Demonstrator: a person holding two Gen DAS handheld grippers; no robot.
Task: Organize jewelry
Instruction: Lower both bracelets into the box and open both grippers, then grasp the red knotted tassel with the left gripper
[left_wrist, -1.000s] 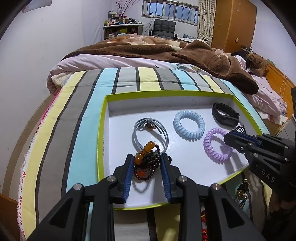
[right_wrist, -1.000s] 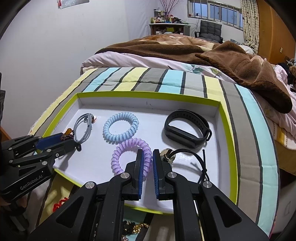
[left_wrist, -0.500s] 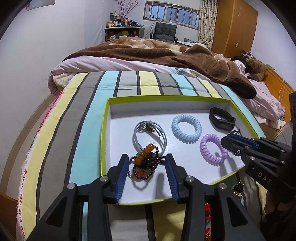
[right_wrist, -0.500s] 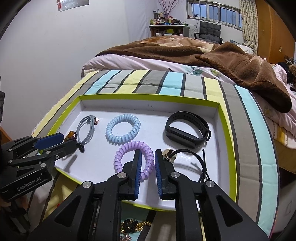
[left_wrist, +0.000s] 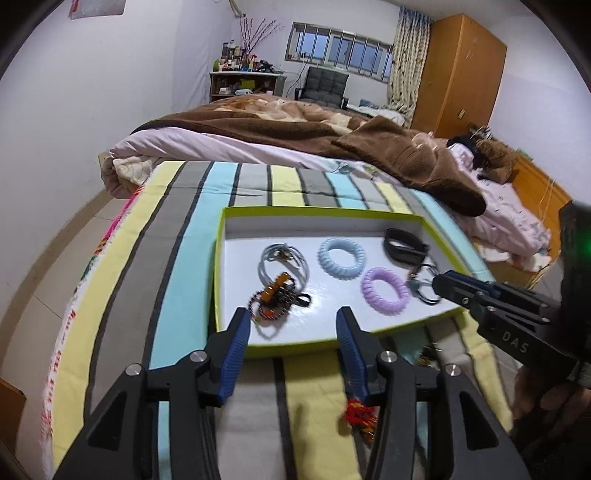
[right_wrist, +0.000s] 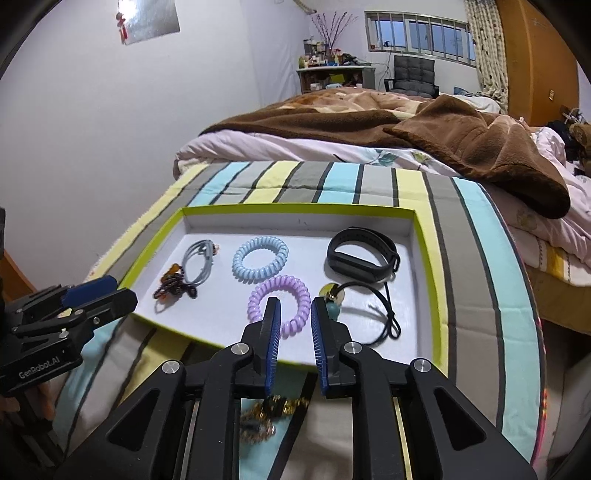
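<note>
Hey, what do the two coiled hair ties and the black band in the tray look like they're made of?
Blue coil tie and purple coil tie: likely glossy plastic, smooth spiralled cord catching light. Black band: probably matte silicone or rubber, a dull, even, flexible-looking loop.

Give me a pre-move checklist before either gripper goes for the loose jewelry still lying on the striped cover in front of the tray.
1. Left gripper empty: ok; its jaws have just been opening and nothing is between them.
2. Beaded bracelet released inside the tray: ok, lying apart from the pads.
3. Right gripper empty: ok; jaws have just been opening, gap narrow, nothing clamped.
4. Purple spiral hair tie inside the tray: ok.
5. Black cord necklace fully inside the tray: ok.
6. Gold jewelry and red beads on the cover, easy to grasp: cannot tell, blurred and partly hidden.
</note>
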